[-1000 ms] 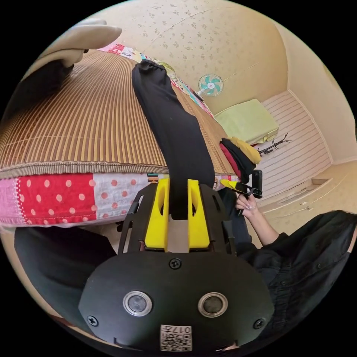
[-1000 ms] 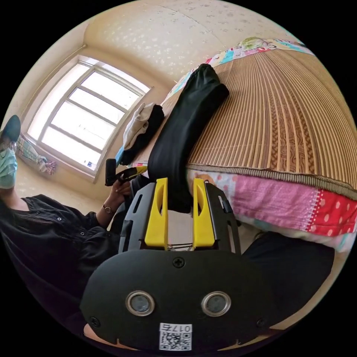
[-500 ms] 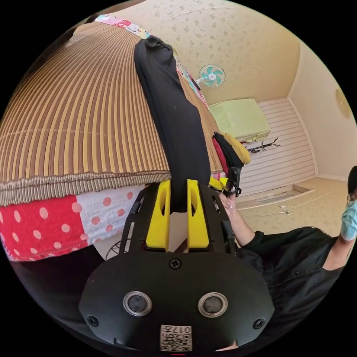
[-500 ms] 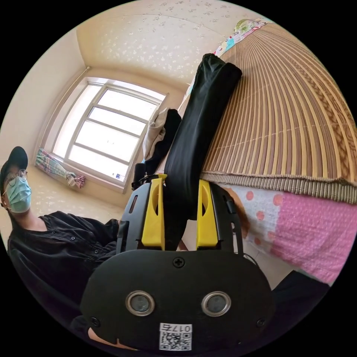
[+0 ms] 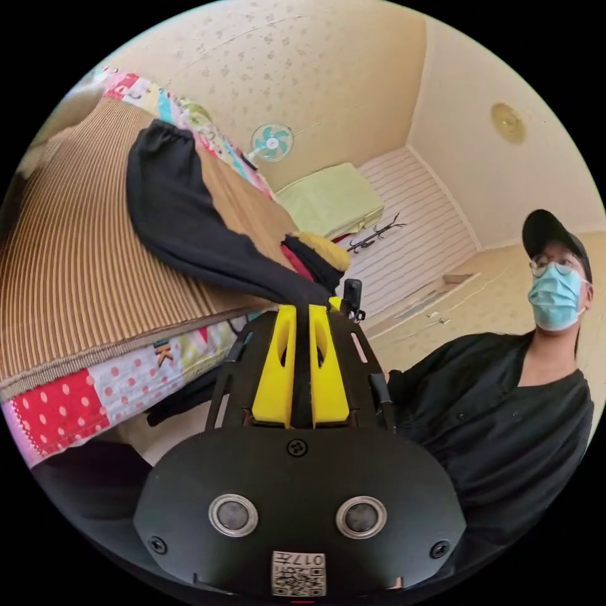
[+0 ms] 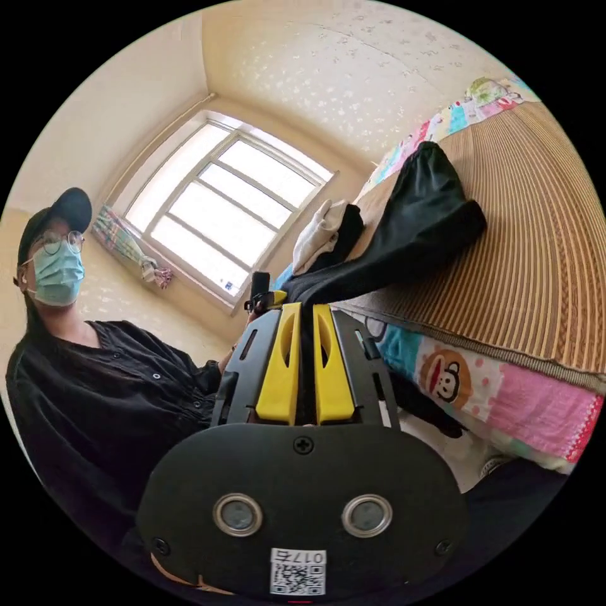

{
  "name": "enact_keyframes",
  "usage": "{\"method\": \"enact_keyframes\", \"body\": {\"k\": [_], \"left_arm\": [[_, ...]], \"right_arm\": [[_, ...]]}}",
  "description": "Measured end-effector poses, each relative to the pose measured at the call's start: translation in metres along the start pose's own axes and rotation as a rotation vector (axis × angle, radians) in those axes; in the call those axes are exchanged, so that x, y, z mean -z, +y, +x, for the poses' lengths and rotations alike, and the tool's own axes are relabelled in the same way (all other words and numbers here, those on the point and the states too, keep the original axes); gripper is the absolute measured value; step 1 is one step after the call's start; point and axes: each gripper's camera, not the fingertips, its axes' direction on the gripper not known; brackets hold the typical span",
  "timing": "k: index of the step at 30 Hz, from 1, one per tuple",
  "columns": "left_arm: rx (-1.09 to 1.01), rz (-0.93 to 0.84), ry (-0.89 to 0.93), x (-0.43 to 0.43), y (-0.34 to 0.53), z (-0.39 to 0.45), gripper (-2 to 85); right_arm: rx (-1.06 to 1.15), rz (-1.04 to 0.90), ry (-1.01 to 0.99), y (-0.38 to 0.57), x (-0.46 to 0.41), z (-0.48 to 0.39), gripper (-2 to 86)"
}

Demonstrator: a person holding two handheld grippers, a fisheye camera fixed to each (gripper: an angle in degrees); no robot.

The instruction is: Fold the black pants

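The black pants (image 5: 189, 227) lie folded lengthwise on a bamboo mat (image 5: 69, 265) on the bed, gathered end far from me. Their near end narrows into my left gripper (image 5: 302, 310), whose yellow jaws are shut on the cloth just past the bed's edge. In the right gripper view the same black pants (image 6: 410, 233) run from the mat (image 6: 543, 252) down to my right gripper (image 6: 305, 309), also shut on their near end. The other gripper (image 5: 351, 302) pokes up just behind the left one, and the left gripper (image 6: 260, 291) peeks beside the right one.
A person in black with a mask and cap (image 5: 499, 404) stands close by the bed. A patchwork quilt (image 5: 69, 404) hangs over the bed's side. A pile of clothes (image 5: 315, 255) sits at one mat corner, another pile (image 6: 325, 233) near the window (image 6: 221, 214). A fan (image 5: 270, 141) is mounted on the wall.
Both grippers closed their jaws on the pants' near end and drew together and away from the bed, pulling that end narrow and taut. Both views swung round, bringing the person further into them.
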Motion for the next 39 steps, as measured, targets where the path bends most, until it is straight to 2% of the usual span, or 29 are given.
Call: {"method": "enact_keyframes", "body": {"k": [4,11,16,21,24,27,29,32,36,39], "left_arm": [[-0.211,0.107,0.018,0.026,-0.034,0.092,4.8],[-0.454,0.262,-0.011,0.059,-0.087,0.243,5.3],[-0.575,0.332,0.112,0.069,-0.111,0.315,4.3],[-0.611,0.394,0.06,0.059,-0.139,0.342,4.2],[-0.571,0.411,0.006,0.045,-0.173,0.319,3.9],[-0.408,0.366,-0.046,0.025,-0.224,0.265,3.7],[-0.316,0.317,-0.178,0.006,-0.269,0.222,3.8],[-0.221,0.263,-0.284,-0.018,-0.31,0.168,4.0],[-0.172,0.149,-0.41,-0.045,-0.308,0.115,4.0],[-0.169,0.021,-0.49,-0.068,-0.261,0.067,4.1]], "right_arm": [[0.241,0.085,-0.045,-0.058,0.032,-0.095,1.9],[0.639,0.183,-0.044,-0.145,0.069,-0.261,1.7],[0.737,0.302,-0.02,-0.175,0.093,-0.341,1.8],[0.803,0.374,0.112,-0.2,0.095,-0.374,1.8],[0.761,0.399,0.217,-0.232,0.084,-0.35,1.8],[0.58,0.375,0.288,-0.284,0.07,-0.28,1.7],[0.446,0.317,0.326,-0.336,0.056,-0.206,1.7],[0.26,0.279,0.375,-0.387,0.033,-0.111,1.8],[0.185,0.239,0.405,-0.377,0.003,-0.034,1.9],[0.168,0.106,0.427,-0.319,-0.026,0.028,1.9]]}}
